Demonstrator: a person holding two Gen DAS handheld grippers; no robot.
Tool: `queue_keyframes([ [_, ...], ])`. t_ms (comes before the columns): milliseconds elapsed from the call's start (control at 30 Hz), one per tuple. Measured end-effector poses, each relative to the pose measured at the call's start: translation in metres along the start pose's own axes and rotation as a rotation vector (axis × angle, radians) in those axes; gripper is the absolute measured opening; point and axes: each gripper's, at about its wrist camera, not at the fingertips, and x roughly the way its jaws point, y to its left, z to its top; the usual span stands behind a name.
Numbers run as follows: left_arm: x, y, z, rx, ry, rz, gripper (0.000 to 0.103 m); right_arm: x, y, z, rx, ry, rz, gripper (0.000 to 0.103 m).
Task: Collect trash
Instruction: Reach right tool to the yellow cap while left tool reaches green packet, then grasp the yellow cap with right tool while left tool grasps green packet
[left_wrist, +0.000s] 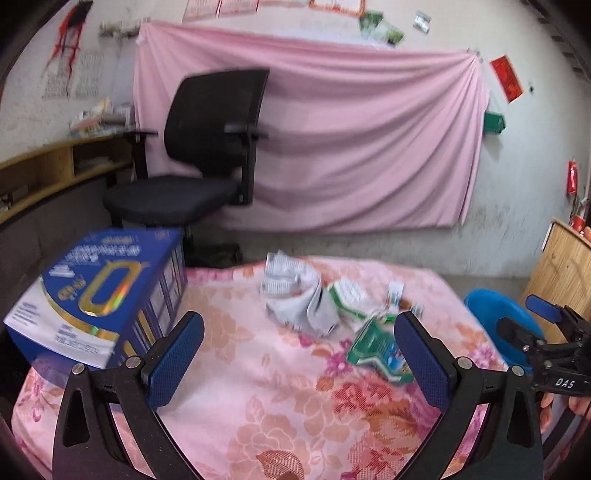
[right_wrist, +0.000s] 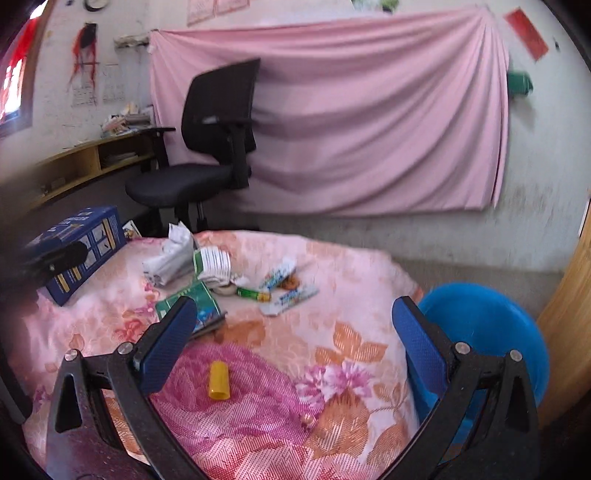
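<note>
Box (left_wrist: 99, 295) parked at my left edge, off the pile | left gripper (left_wrist: 299, 350) spread, grasping nothing, aimed at crumpled paper (left_wrist: 295, 295) | trash heap (right_wrist: 229, 277) mid-cloth | yellow tube (right_wrist: 219, 380) alone | right gripper (right_wrist: 295, 339) spread, empty | blue bin (right_wrist: 491, 325) beside bed, I judge for drops.

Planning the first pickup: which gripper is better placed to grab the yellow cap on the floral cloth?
Right, probably. The yellow cap lies just ahead of the open right gripper, between its fingers' line. The left gripper, also open, faces the paper pile, and its view shows no cap.
</note>
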Motion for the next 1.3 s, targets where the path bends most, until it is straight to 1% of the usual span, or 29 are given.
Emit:
queue_keyframes([
  [100, 0.016, 0.005, 0.000, -0.025, 0.081, -0.010, 0.101, 0.012, -0.005, -0.003, 0.022, 0.080, 0.019, 0.103],
  [200, 0.032, 0.008, -0.003, -0.046, 0.167, -0.041, 0.101, 0.026, -0.006, -0.007, 0.027, 0.167, 0.055, 0.103],
  [267, 0.042, 0.007, -0.006, -0.048, 0.226, -0.071, 0.100, 0.034, -0.002, -0.011, 0.008, 0.231, 0.074, 0.103],
  [333, 0.052, 0.005, -0.008, -0.044, 0.275, -0.075, 0.100, 0.041, 0.005, -0.016, -0.028, 0.284, 0.086, 0.103],
  [400, 0.059, 0.002, -0.010, -0.036, 0.312, -0.075, 0.100, 0.044, 0.011, -0.018, -0.058, 0.304, 0.099, 0.103],
  [467, 0.062, 0.000, -0.011, -0.029, 0.329, -0.085, 0.100, 0.045, 0.017, -0.020, -0.083, 0.324, 0.117, 0.103],
  [500, 0.063, -0.001, -0.011, -0.025, 0.332, -0.092, 0.099, 0.046, 0.018, -0.021, -0.088, 0.335, 0.130, 0.101],
  [567, 0.062, -0.004, -0.011, -0.012, 0.332, -0.108, 0.098, 0.049, 0.021, -0.024, -0.098, 0.362, 0.157, 0.093],
  [667, 0.064, -0.010, -0.012, 0.019, 0.346, -0.154, 0.089, 0.055, 0.023, -0.028, -0.114, 0.404, 0.175, 0.076],
  [700, 0.066, -0.013, -0.013, 0.023, 0.359, -0.173, 0.082, 0.058, 0.023, -0.028, -0.116, 0.408, 0.179, 0.067],
  [733, 0.069, -0.016, -0.013, 0.034, 0.371, -0.187, 0.072, 0.057, 0.023, -0.028, -0.117, 0.407, 0.179, 0.058],
  [767, 0.072, -0.019, -0.014, 0.045, 0.387, -0.202, 0.068, 0.057, 0.023, -0.028, -0.120, 0.406, 0.177, 0.053],
  [800, 0.075, -0.021, -0.015, 0.051, 0.400, -0.213, 0.061, 0.057, 0.022, -0.028, -0.124, 0.407, 0.171, 0.044],
  [833, 0.078, -0.024, -0.016, 0.056, 0.412, -0.225, 0.057, 0.058, 0.021, -0.028, -0.122, 0.406, 0.169, 0.039],
  [900, 0.084, -0.028, -0.015, 0.057, 0.425, -0.247, 0.057, 0.058, 0.016, -0.028, -0.105, 0.402, 0.162, 0.039],
  [967, 0.090, -0.032, -0.013, 0.054, 0.431, -0.266, 0.057, 0.058, 0.011, -0.027, -0.092, 0.396, 0.133, 0.039],
  [1067, 0.100, -0.038, -0.010, 0.063, 0.440, -0.258, 0.057, 0.060, 0.001, -0.028, -0.065, 0.390, 0.108, 0.039],
  [1200, 0.111, -0.049, -0.010, 0.104, 0.452, -0.234, 0.057, 0.063, -0.010, -0.027, -0.031, 0.387, 0.106, 0.039],
  [1267, 0.115, -0.055, -0.013, 0.138, 0.459, -0.207, 0.050, 0.063, -0.013, -0.027, -0.023, 0.386, 0.112, 0.039],
  [1300, 0.115, -0.058, -0.013, 0.155, 0.459, -0.199, 0.043, 0.063, -0.014, -0.028, -0.022, 0.386, 0.115, 0.039],
])
